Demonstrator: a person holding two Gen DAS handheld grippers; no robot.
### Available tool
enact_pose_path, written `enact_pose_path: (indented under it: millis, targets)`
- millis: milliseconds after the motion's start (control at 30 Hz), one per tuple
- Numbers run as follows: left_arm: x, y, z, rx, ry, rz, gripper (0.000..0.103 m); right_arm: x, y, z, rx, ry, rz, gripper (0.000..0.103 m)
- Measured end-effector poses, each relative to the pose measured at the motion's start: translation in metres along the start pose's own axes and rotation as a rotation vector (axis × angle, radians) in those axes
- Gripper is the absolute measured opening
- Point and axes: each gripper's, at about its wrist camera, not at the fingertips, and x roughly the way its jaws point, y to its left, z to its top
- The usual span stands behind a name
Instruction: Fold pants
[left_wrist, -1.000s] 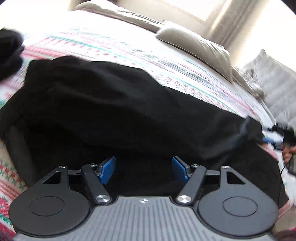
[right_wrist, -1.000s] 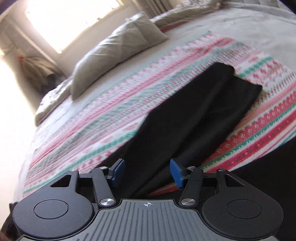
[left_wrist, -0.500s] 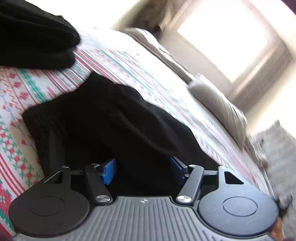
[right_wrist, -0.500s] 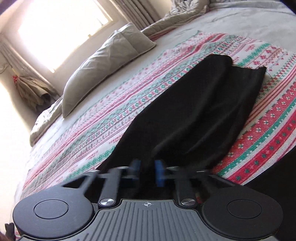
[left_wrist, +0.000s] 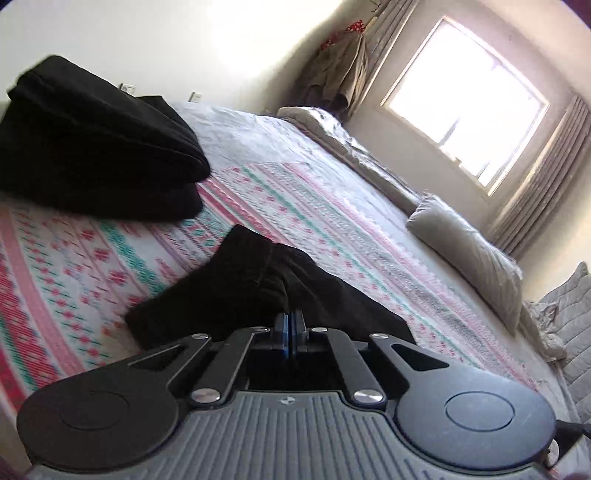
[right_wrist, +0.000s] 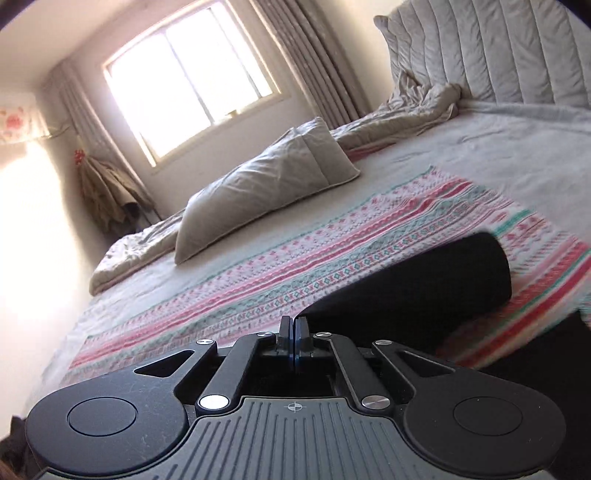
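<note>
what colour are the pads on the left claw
Blue, on the pads of the left claw, seen best in the left wrist view.

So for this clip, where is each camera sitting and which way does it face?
Left wrist: on the left gripper, low over the patterned blanket, facing the window; shows the gripper shut on the black pants, and a folded black pile.
Right wrist: on the right gripper, facing the window and headboard; gripper shut at the pants edge.
Shared: pants, blanket, grey pillow, window.
</note>
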Motion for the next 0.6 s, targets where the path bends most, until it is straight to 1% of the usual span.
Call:
enact_pose_path:
  millis: [67, 133, 200, 300, 367, 500, 567, 600]
  targets:
    - [-0.002, 0.004, 0.003, 0.025, 0.036, 0.041, 0.001, -0.02, 0.004, -0.006, -0.021, 0.028, -0.023, 0.0]
    - [-0.002, 0.007, 0.002, 0.05, 0.079, 0.076, 0.001, -0.041, 0.009, -0.016, -0.057, 0.074, -0.038, 0.0]
    - [-0.001, 0.012, 0.0, 0.073, 0.125, 0.099, 0.001, -0.057, 0.011, -0.032, -0.104, 0.119, -0.047, 0.0]
    - [-0.002, 0.016, -0.002, 0.126, 0.172, 0.134, 0.001, -0.072, 0.006, -0.054, -0.134, 0.177, -0.058, 0.0]
    - [-0.006, 0.014, -0.004, 0.166, 0.205, 0.165, 0.002, -0.076, -0.004, -0.067, -0.126, 0.213, -0.07, 0.0]
    - [-0.001, 0.011, -0.01, 0.225, 0.257, 0.209, 0.004, -0.078, -0.029, -0.089, -0.074, 0.298, -0.086, 0.0]
    - [-0.002, 0.008, -0.011, 0.255, 0.249, 0.227, 0.011, -0.072, -0.043, -0.1, -0.044, 0.339, -0.1, 0.0]
    - [-0.005, 0.006, -0.012, 0.264, 0.235, 0.234, 0.014, -0.066, -0.051, -0.107, -0.019, 0.362, -0.111, 0.003]
